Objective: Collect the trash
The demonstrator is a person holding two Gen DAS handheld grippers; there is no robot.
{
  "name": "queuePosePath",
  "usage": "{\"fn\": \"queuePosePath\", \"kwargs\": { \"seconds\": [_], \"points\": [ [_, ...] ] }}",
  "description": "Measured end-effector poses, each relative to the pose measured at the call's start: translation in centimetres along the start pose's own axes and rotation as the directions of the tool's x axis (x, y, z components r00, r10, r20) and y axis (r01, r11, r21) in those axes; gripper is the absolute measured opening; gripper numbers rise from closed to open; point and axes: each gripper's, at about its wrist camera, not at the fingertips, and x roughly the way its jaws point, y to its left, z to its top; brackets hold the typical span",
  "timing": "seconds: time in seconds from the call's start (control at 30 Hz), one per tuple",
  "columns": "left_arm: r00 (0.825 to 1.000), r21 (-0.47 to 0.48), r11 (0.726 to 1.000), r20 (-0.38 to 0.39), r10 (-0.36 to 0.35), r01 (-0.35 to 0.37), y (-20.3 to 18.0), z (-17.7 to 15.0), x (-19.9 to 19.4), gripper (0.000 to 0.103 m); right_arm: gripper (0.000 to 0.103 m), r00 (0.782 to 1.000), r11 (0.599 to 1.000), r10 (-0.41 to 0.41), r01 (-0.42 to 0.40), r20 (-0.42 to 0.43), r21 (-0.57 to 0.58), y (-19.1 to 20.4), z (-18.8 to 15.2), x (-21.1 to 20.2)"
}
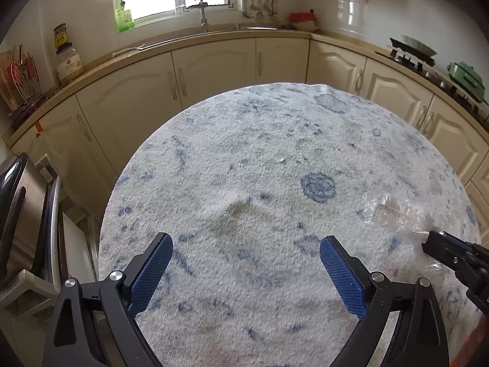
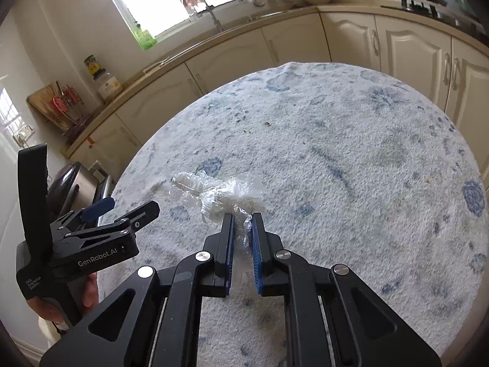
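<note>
Now your right gripper (image 2: 243, 218) pinches crumpled clear plastic wrap (image 2: 220, 191) above round tabletop (image 2: 351, 168). Left gripper (image 1: 246, 244) gapes wide, empty, just beside. Step: carrying trash. Next: find bin, none visible; keep pinch firm, wrap flimsy.

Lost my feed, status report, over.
Right gripper shut on plastic wrap. Left gripper open, empty. Wrap held over the cloth, nothing in the way.
</note>
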Motion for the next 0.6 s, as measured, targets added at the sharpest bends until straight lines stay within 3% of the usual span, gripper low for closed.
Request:
{"fn": "queuePosePath", "kwargs": {
  "seconds": [0.13, 0.2, 0.27, 0.43, 0.6],
  "points": [
    [1.000, -0.021, 1.000, 0.008, -0.015, 0.015, 0.6, -1.3, -2.4, 0.095, 0.016, 0.999, 0.999, 0.034, -0.034, -0.016, 0.011, 0.5, -0.7, -0.4],
    [0.999, -0.038, 0.998, 0.017, -0.040, 0.041, 0.7, -1.7, -3.4, 0.096, 0.030, 1.000, 0.999, 0.027, -0.026, -0.016, 0.018, 0.4, -0.8, -0.6],
    [0.998, -0.054, 0.996, 0.015, -0.066, 0.067, 0.8, -1.8, -4.1, 0.097, 0.066, 1.000, 0.999, -0.018, 0.018, 0.013, 0.040, -0.1, -0.9, -1.0],
    [0.992, -0.095, 0.988, 0.039, -0.121, 0.124, -0.1, -2.1, -5.1, 0.098, 0.075, 0.992, 0.992, -0.080, 0.070, 0.093, 0.107, -2.0, -1.0, -2.5],
    [0.980, -0.076, 0.978, 0.002, -0.197, 0.196, -2.7, -2.3, -4.4, 0.098, 0.090, 0.978, 0.972, -0.158, 0.130, 0.135, 0.194, -4.2, -1.7, -4.7]
  ]
}}
